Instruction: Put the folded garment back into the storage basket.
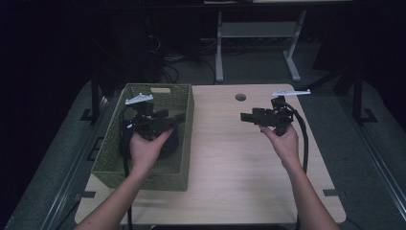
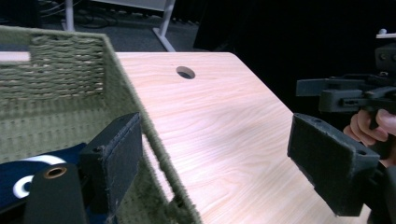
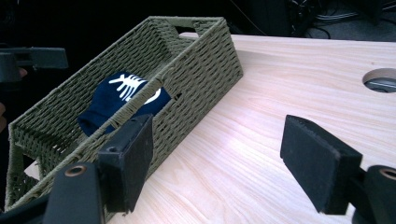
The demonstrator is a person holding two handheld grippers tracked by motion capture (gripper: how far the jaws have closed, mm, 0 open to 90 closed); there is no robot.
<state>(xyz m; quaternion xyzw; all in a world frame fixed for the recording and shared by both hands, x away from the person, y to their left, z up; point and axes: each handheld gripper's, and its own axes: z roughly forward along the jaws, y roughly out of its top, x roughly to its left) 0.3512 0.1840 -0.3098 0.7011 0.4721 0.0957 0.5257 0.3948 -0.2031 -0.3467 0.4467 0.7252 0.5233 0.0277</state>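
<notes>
A green woven basket (image 1: 184, 139) stands on the left half of the wooden table (image 1: 230, 158). Inside it lies a dark blue cloth item with a white print (image 3: 121, 98), also seen low in the basket (image 2: 14, 172). My left gripper (image 1: 176, 119) hovers open over the basket, jaws pointing right, with nothing between them (image 2: 219, 163). My right gripper (image 1: 245, 116) is held open above the table's right part, jaws pointing left toward the basket (image 3: 224, 163) and holding nothing. The two grippers face each other across the basket's right wall (image 2: 140, 116).
A round cable hole (image 1: 241, 97) sits near the table's far edge. Bare wood spreads between the basket and the right hand. Beyond the table stand a white desk frame (image 1: 219, 52) and cables on a dark floor.
</notes>
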